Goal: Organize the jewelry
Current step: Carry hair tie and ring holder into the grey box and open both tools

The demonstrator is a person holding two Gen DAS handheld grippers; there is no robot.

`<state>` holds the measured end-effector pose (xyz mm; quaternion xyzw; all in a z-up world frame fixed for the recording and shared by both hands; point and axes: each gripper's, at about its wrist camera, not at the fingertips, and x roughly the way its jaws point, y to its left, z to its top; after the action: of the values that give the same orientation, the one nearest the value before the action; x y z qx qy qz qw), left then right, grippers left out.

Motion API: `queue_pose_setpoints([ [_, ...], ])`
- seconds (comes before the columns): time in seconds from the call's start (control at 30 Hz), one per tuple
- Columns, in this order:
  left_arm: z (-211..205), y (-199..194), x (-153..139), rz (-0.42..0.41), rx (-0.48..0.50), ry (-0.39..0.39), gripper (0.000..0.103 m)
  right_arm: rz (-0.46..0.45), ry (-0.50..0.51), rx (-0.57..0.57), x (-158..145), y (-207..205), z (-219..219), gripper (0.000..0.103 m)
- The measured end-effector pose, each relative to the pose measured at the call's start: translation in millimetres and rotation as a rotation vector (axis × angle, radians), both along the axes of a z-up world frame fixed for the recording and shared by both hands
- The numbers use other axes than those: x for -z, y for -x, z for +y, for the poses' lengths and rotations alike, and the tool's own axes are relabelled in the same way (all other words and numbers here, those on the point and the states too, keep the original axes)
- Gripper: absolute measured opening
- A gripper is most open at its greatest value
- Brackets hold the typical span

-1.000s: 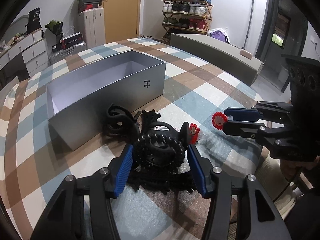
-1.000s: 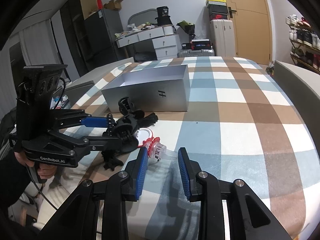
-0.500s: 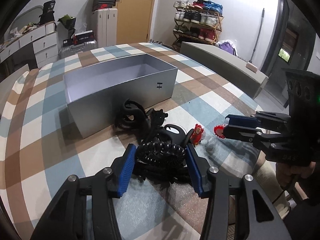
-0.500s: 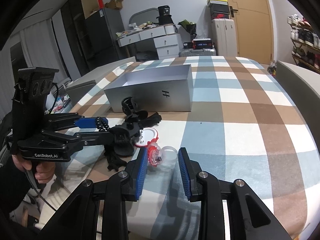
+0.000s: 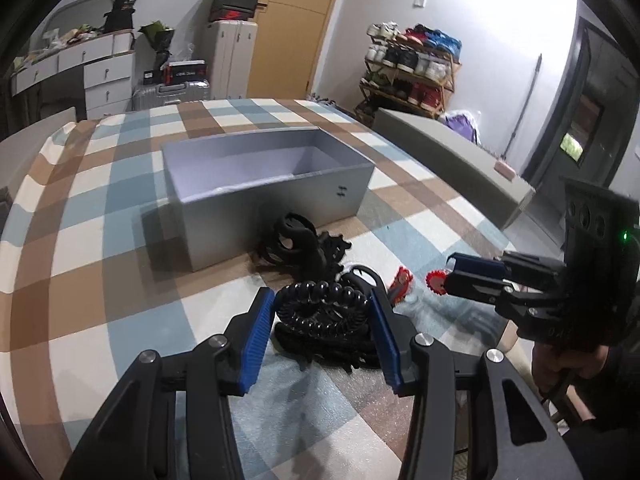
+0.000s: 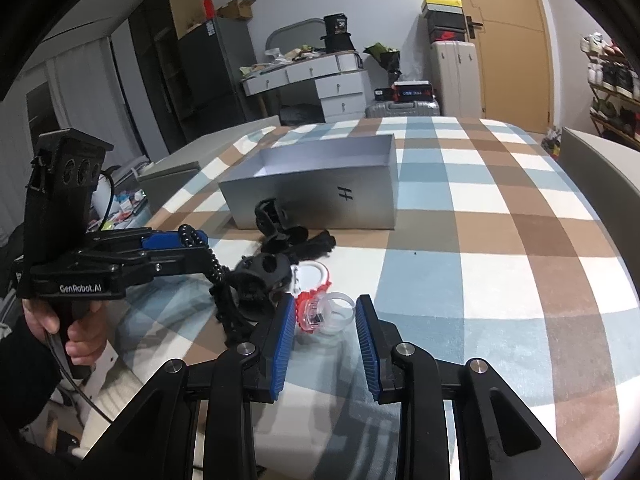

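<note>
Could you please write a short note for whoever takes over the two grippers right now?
Left gripper: its jaws have just been closing and pinch the black coiled band.
Right gripper: seems shut on the clear ring with a red flower.
Silver box: open, nothing visible inside.
Black pile: on the cloth in front of the box.
Done: nothing boxed yet.
Left: box both held pieces, then the pile.
</note>
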<state>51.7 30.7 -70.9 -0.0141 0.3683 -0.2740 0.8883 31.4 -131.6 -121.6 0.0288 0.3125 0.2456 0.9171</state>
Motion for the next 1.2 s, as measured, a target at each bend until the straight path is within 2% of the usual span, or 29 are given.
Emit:
queue_pose_setpoints([
  [0.17, -1, -2, -8, -0.022, -0.020, -0.007, 0.041, -0.016, -0.024, -0.019, -8, -6, 3, 0.030],
  [0.27, -4, -6, -14, -0.015, -0.050, -0.043, 0.041, -0.026, -0.039, -0.028, -15, -12, 5, 0.030],
  [0.6, -2, -25, -38, -0.043, -0.131, -0.038, 0.041, -0.057, -0.131, -0.068, -46, -46, 8, 0.030],
  [0.8, 0, -45, -43, -0.030, -0.155, 0.018, 0.040, -0.058, -0.162, -0.079, -60, -73, 7, 0.030],
  [1.2, -6, -83, -58, -0.041, -0.164, 0.031, 0.040, -0.051, -0.204, -0.118, -83, -130, 19, 0.030],
])
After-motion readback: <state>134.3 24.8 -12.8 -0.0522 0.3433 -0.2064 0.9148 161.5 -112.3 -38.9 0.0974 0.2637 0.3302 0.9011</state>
